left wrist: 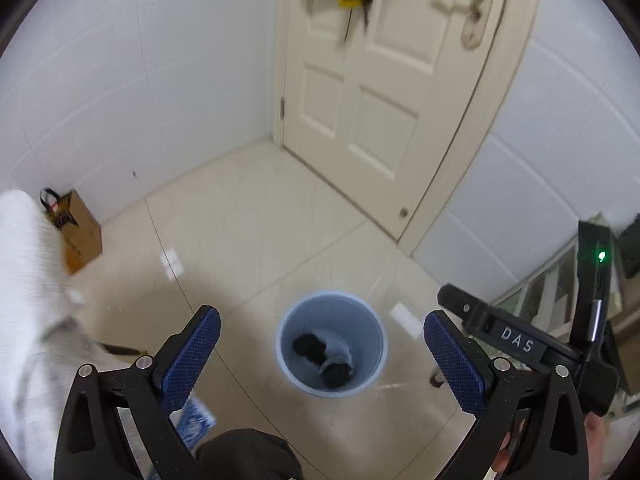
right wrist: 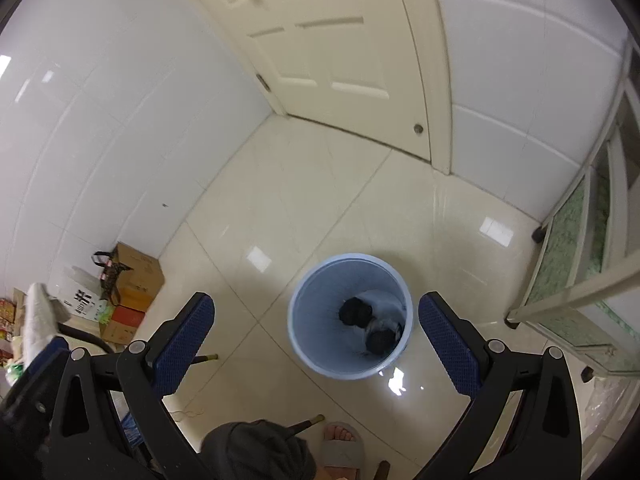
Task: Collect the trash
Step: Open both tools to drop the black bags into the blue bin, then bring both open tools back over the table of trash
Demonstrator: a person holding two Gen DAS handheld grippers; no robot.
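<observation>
Trash: dark crumpled lumps with a pale grey piece lay at the bottom of the bin, a round, smooth light-blue plastic tub on glossy cream tiles, lower centre in both views. Left gripper and right gripper hung above it, angled down, jaws spread wide and empty; textured blue pads framed the bin's mouth, which suits a drop into it. Cardboard boxes sat at lower left against the wall.

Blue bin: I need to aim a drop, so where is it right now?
The blue bin stands on the tiled floor below both open grippers, ahead of the slippered foot, with the white door beyond.
</observation>
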